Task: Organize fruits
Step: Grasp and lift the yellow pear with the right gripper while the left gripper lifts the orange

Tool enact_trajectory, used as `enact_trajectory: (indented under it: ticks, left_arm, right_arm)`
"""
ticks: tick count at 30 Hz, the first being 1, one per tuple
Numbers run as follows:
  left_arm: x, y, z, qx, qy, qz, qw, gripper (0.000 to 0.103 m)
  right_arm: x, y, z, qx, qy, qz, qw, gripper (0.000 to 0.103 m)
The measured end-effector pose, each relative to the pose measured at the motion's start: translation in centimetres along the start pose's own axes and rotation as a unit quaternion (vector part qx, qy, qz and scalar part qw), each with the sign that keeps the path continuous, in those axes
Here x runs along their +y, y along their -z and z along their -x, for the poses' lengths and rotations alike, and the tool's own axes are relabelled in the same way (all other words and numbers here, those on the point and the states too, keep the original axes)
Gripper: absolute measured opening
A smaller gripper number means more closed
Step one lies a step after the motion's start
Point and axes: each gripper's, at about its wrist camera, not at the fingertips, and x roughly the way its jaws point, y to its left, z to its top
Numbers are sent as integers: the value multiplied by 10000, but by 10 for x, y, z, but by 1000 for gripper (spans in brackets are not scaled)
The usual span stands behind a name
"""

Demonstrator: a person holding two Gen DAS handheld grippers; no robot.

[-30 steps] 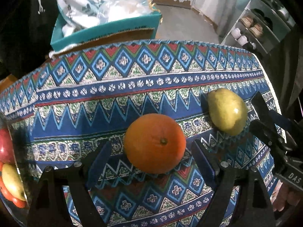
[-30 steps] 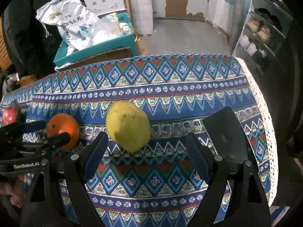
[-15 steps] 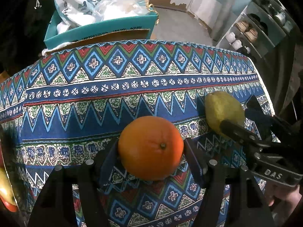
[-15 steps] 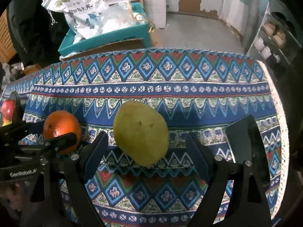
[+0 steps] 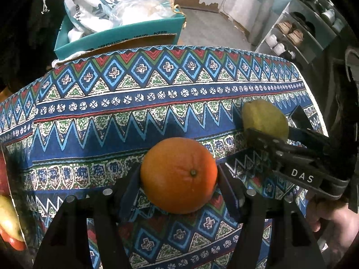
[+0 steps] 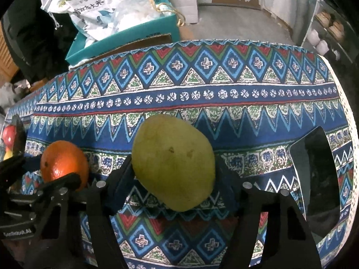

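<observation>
An orange (image 5: 179,174) rests on the patterned tablecloth (image 5: 157,103), and my left gripper (image 5: 179,180) is shut on it, a pad pressed against each side. To its right lies a yellow-green pear (image 6: 172,163). My right gripper (image 6: 172,176) is shut on that pear, both pads touching its flanks. The left wrist view shows the pear (image 5: 262,118) between the right gripper's black fingers (image 5: 258,136), and a hand holds that gripper at the lower right. The orange (image 6: 64,163) appears at the left of the right wrist view. Both fruits still sit on the cloth.
A teal box (image 5: 116,35) with white bags stands beyond the table's far edge. Red and yellow fruit (image 5: 6,219) lies at the far left. A flat black object (image 6: 314,168) lies right of the pear, near the lace-trimmed table edge (image 6: 345,112). A shoe rack (image 5: 291,35) stands at the back right.
My left jaws closed in from wide apart until they touched the orange. My right gripper sank toward the pear and its jaws closed onto it.
</observation>
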Motion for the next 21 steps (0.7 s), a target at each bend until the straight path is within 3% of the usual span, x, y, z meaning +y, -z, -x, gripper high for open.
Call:
enact_trajectory:
  ticks: [8, 21]
  left_arm:
    - [5, 1, 20, -175, -52, -2, 9998, 68]
    - [4, 7, 76, -689, -46, -48, 9976, 68]
  right_arm:
    - [1, 9, 7, -36, 182, -101, 9998, 68]
    - [18, 14, 71, -667, 278, 31, 9974, 68]
